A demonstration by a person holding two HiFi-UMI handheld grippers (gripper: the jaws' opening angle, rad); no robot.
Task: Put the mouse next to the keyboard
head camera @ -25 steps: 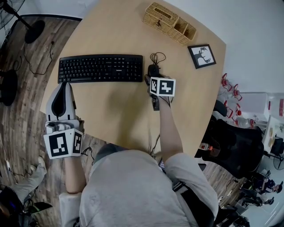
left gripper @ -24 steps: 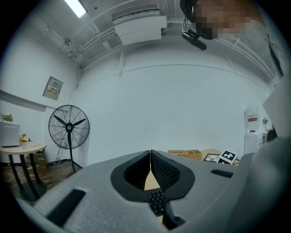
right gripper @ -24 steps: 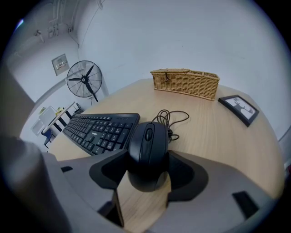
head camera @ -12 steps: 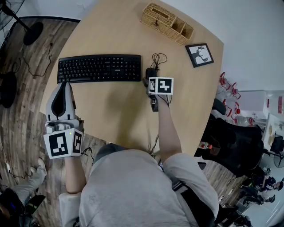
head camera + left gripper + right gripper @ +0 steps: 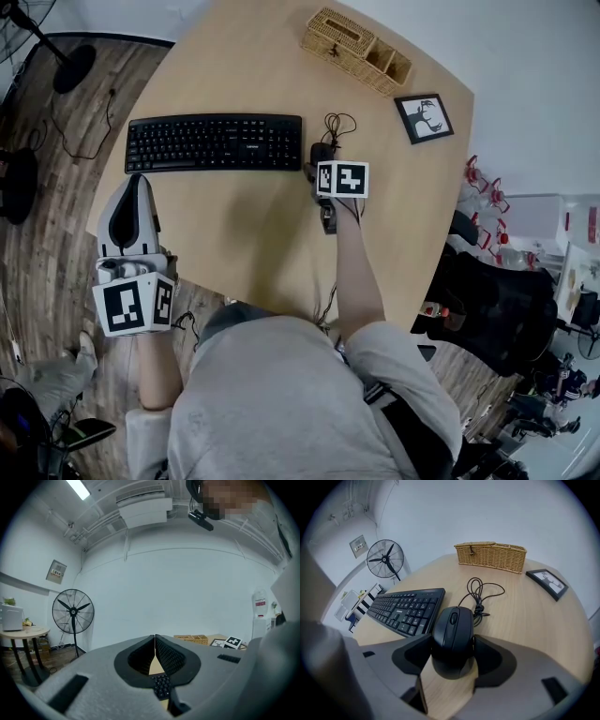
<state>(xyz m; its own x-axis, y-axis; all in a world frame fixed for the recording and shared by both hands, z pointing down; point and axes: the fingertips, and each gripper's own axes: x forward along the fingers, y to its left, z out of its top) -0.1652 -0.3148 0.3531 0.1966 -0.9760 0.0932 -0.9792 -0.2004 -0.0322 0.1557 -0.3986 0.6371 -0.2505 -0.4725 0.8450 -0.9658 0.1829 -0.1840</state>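
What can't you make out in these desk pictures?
- Black corded mouse: head view, mostly covered by right claw's marker cube.
- Woven wicker basket's lidded section: lid hides contents in every view.
- Black keyboard's key legends: too small in all views.

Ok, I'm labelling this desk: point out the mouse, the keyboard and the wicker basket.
mouse (image 5: 452, 637), right gripper view, its top shell.
keyboard (image 5: 214, 142), head view, middle keys.
wicker basket (image 5: 490, 557), right gripper view, front wall.
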